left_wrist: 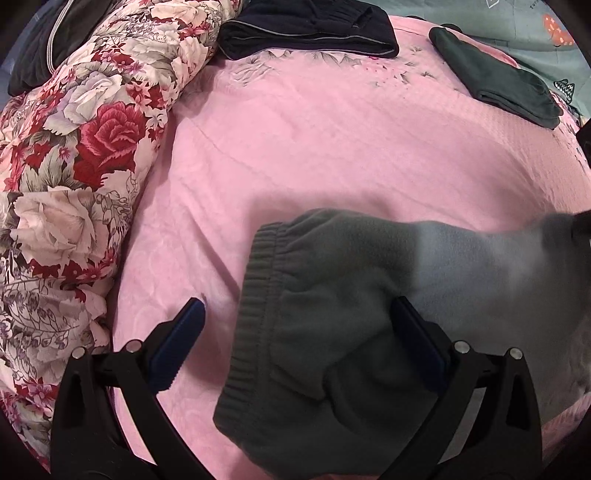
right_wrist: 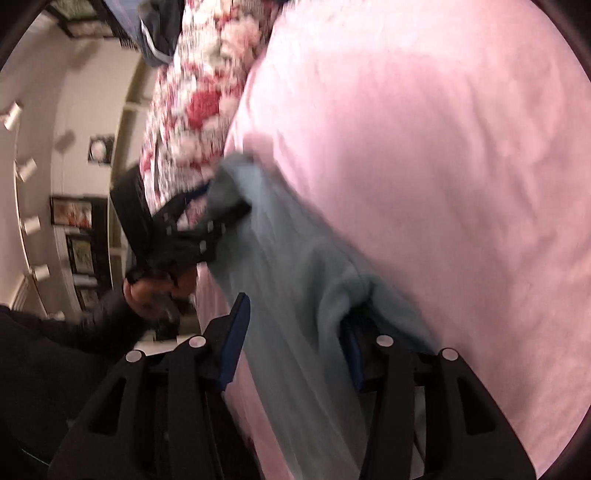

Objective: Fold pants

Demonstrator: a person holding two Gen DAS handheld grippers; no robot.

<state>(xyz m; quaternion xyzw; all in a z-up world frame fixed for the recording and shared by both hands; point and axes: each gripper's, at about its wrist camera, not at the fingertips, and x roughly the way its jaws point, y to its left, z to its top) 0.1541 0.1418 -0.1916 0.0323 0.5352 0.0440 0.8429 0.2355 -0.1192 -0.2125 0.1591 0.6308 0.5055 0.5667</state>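
A pink textured bedspread [left_wrist: 332, 147] covers the bed before me, with a rumpled quilt printed in red and cream roses [left_wrist: 74, 155] bunched along its left side. At the far edge lie a folded navy garment with grey piping [left_wrist: 310, 33] and a folded dark green cloth [left_wrist: 498, 77]. Blurred framed pictures [right_wrist: 72, 212] hang on a cream wall [right_wrist: 74, 92].

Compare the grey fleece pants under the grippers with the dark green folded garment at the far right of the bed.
The grey fleece pants lie nearest, spread loosely with the ribbed waistband showing; the dark green folded garment sits far off as a neat flat bundle. The pants are lighter grey and fuzzy; the folded garment looks darker and smoother. The pants lie between the left gripper's fingers; nothing touches the folded garment. Both rest on the pink bedspread.
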